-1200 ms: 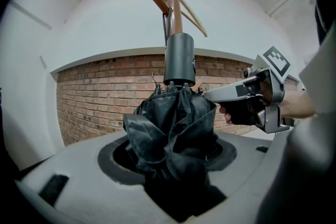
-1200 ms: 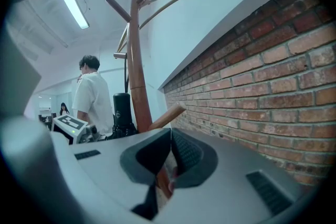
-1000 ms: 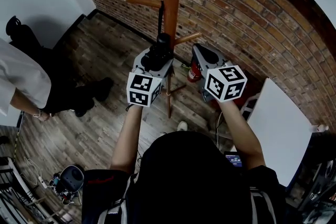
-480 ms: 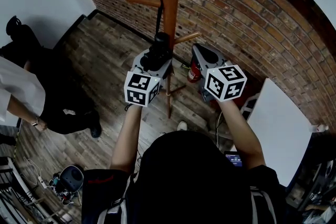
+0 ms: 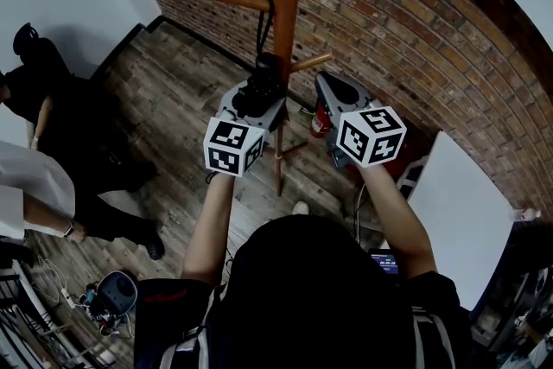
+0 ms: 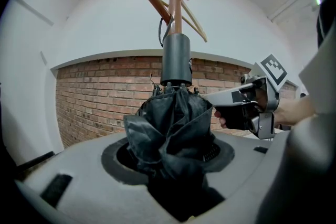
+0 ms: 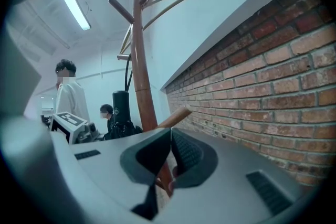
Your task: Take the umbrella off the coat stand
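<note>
My left gripper (image 6: 171, 166) is clamped on the folded black umbrella (image 6: 170, 126), whose fabric hides the pads. Its strap (image 5: 262, 23) hangs from a peg on the coat stand (image 5: 284, 9). My right gripper (image 7: 169, 157) has its jaws pressed together near the post.

1. We hold both arms stretched forward, the left forearm (image 5: 207, 225) and the right forearm (image 5: 399, 212) bare and running side by side.
2. Our left tool (image 6: 169, 157) points close to level. Its jaws stand partway apart and are pressed on the bunched cloth of the folded umbrella (image 6: 176, 113).
3. Our right tool (image 7: 169, 152) is also close to level, jaw tips together and nothing gripped between them.
4. The two tools sit near each other without touching, marker cubes turned back toward us.
</note>
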Tool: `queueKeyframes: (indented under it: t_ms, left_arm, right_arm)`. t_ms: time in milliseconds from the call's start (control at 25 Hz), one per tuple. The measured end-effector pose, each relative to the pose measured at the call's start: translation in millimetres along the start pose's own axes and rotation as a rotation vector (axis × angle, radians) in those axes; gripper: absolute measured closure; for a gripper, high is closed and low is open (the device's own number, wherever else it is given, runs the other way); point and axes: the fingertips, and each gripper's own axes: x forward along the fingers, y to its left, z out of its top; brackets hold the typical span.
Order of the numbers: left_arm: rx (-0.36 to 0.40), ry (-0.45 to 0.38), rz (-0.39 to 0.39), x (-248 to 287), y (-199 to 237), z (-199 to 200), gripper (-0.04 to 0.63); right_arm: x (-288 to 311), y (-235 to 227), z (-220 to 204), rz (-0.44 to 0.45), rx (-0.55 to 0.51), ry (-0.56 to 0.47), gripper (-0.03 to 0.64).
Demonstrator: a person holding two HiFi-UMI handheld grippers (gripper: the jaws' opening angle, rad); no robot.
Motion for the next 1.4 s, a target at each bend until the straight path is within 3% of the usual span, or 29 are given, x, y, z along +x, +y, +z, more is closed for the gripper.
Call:
queueKeyframes:
  t_ms: [1400]
  left_arm:
    - [0.064,-0.114,0.051,-42,14,71,0.334]
  right_arm:
    - [-4,45,26,0.049,-0.044,-0.053,0.588]
